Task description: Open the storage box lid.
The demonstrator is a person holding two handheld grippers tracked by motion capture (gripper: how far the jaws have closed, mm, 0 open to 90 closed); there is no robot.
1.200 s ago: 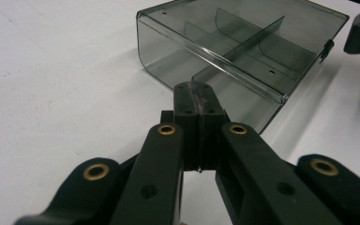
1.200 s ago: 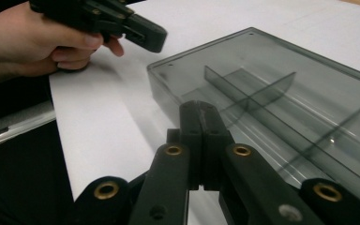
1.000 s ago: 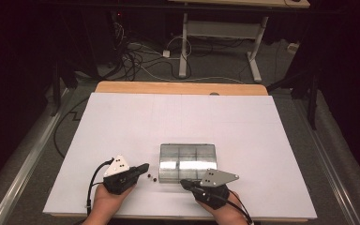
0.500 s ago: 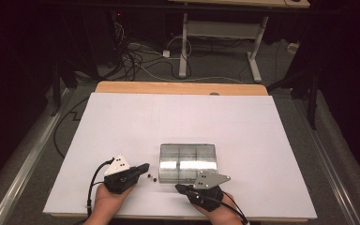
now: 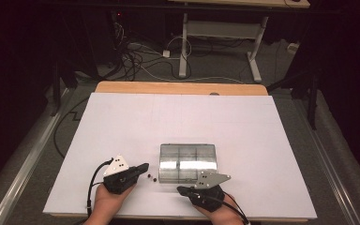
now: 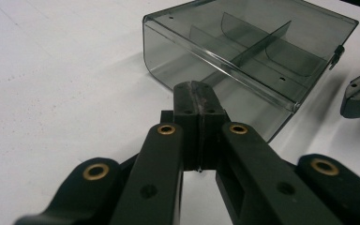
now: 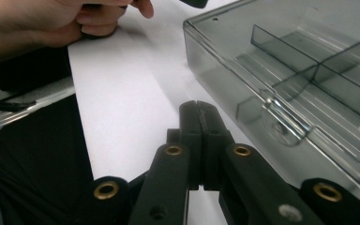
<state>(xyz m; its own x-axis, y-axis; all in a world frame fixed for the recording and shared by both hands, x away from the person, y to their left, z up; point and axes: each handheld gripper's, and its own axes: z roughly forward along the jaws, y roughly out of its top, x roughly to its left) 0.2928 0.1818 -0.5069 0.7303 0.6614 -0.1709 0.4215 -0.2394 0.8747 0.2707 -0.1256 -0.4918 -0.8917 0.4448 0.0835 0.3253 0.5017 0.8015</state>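
Lying on the white table (image 5: 122, 122), the clear compartment box (image 5: 187, 161) runs its long side left to right. The right gripper (image 5: 183, 190), jaws pressed together and empty, sits just at the box's near edge; the left gripper (image 5: 144, 166), likewise closed, points at its left end, slightly farther.

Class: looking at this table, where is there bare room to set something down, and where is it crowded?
Free: the white sheet beyond the clear box, and both side margins. Crowded: the near edge, around the left gripper, right gripper and small dark bits.
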